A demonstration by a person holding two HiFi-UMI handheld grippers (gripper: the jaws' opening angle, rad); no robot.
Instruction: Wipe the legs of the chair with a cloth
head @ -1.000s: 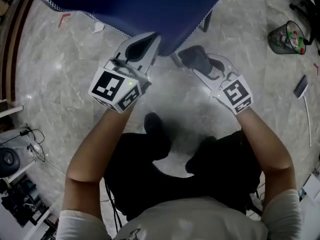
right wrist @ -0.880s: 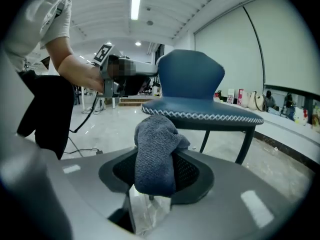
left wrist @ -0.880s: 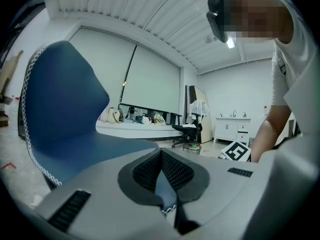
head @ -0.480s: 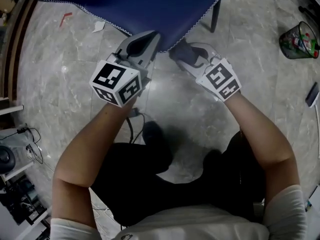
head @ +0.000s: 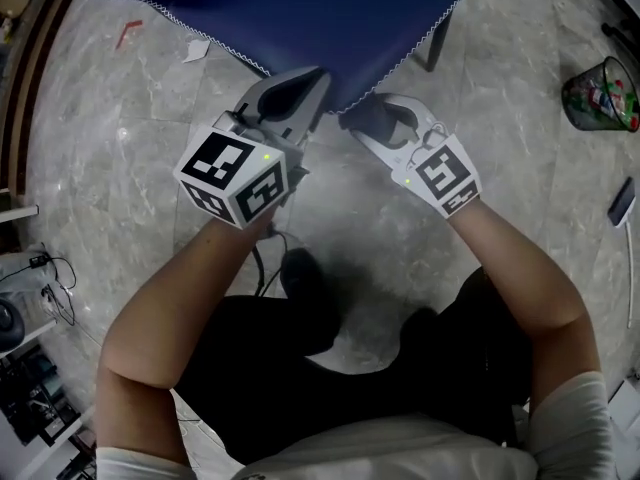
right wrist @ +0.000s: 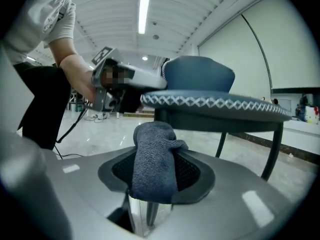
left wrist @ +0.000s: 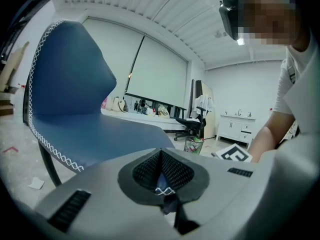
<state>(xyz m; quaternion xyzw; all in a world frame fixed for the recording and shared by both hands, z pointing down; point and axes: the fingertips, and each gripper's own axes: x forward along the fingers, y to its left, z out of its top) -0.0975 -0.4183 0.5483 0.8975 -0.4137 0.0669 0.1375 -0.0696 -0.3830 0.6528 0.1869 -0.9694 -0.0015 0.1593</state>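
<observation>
— Spreading under everything is a grey marble floor (head: 120, 138). On it, at the far side, stands a blue chair (head: 290, 8) whose seat has a white zigzag stitch along the edge. One dark chair leg (head: 441, 46) shows at the far right of the seat.

— And the person?

— Crouched at the near side in black trousers, with both bare forearms reaching to the seat's near edge.

— What are the tongs doing?

— The left gripper (head: 312, 76) is clenched on the chair's seat edge. In the left gripper view a bit of blue with white stitching is pinched between its pads. The right gripper (head: 366, 118), just right of it and under the seat's corner, grasps the cloth (right wrist: 155, 156). Its jaws have just been opening further, yet the grey knitted cloth stands between them with both pads against it, bunched and rising above the jaws.

— So where is the cloth relative to the legs?

— Below the seat's edge, near the corner. Whether it touches a leg I cannot tell.

— Any containers?

— A dark wire waste bin (head: 574, 103) stands on the floor at the far right, well apart from the chair. There is rubbish (head: 604, 90) in it, with red and green bits showing.

— Smaller things?

— A black cable (head: 262, 258) runs on the floor by the left forearm. A white paper scrap (head: 197, 50) lies near the chair's left side.
</observation>
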